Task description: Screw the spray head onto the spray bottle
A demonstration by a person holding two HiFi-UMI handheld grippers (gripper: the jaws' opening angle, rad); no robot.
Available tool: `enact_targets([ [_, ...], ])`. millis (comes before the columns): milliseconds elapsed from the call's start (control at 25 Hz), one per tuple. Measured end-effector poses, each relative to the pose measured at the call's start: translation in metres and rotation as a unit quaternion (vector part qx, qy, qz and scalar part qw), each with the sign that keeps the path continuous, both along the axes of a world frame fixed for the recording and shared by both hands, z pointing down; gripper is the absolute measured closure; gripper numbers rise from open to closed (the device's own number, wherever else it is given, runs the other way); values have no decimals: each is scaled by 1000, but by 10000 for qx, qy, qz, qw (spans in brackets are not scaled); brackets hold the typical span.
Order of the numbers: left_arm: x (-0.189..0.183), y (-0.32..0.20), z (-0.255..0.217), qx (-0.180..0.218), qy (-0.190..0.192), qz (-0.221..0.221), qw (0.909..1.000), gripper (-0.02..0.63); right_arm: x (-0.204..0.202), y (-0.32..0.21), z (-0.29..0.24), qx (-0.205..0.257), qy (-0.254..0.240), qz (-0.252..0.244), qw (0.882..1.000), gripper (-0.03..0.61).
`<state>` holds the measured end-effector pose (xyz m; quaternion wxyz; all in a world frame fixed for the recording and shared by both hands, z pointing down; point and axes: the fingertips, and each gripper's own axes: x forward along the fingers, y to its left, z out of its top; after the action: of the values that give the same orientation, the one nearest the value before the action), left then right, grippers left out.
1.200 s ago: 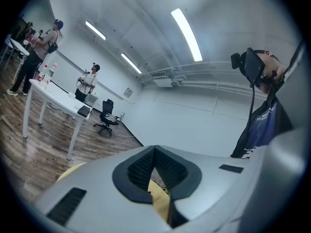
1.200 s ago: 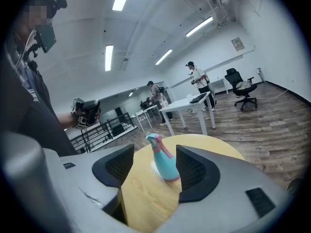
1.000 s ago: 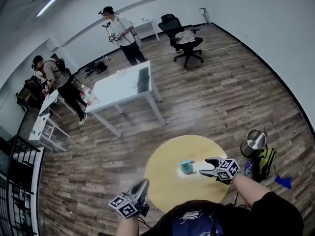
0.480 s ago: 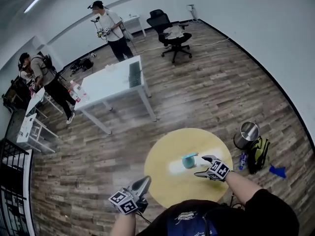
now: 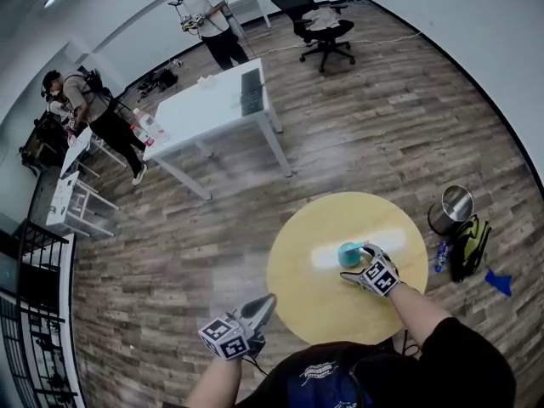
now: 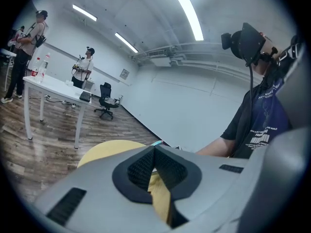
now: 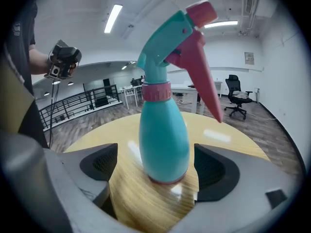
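Both tongs have dropped toward the round yellow bench (image 5: pixel 314 300) since the earlier frames, and the right pair has drawn in on the bottle. Left: left tongs (image 5: pixel 269 300), jaws pressed together on nothing, hanging off the bench's near-left rim over bare floor. Centre: spray bottle (image 7: pixel 164 135), upright on the bench and well inside every edge. Its spray head (image 7: pixel 187 28) already sits on the pink collar (image 7: pixel 156 91); how tight it is cannot be told. Right: right tongs (image 7: pixel 160 174), jaws just spread wide, flanking the bottle's belly without touching it. Step in hand, as judged: securing the body. The next move likely calls for closing squarely on the belly, then bringing the left tongs across to turn the head. Room is ample leftward; a metal bin (image 5: pixel 450 209) and a bag (image 5: pixel 467 245) stand on the floor beyond the right rim.
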<state>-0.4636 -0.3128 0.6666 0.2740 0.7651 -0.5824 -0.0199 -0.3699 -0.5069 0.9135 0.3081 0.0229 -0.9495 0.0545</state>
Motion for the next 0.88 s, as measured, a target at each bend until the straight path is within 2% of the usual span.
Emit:
enact_targets([
  [360, -18, 15, -2, -149, -28, -201, 9997, 607, -31, -14, 24, 358, 107, 179, 9991, 67],
  [400, -20, 16, -5, -140, -36, -227, 9996, 607, -34, -14, 25, 389, 112, 143, 9991, 76],
  [440, -22, 18, -6, -125, -47, -241, 9996, 607, -36, -14, 27, 387, 131, 81, 9991, 145],
  [560, -26, 20, -9, -69, -50, -261, 9996, 607, -40, -9, 23, 332, 302, -202, 9988, 149],
  [720, -29, 3, -28, 141, 25, -179, 9997, 607, -42, -8, -24, 509, 610, -707, 9943, 150],
  [880, -22, -24, -52, 503, 0, 127, 9987, 607, -24, -12, -86, 895, 1186, -1419, 9787, 150],
])
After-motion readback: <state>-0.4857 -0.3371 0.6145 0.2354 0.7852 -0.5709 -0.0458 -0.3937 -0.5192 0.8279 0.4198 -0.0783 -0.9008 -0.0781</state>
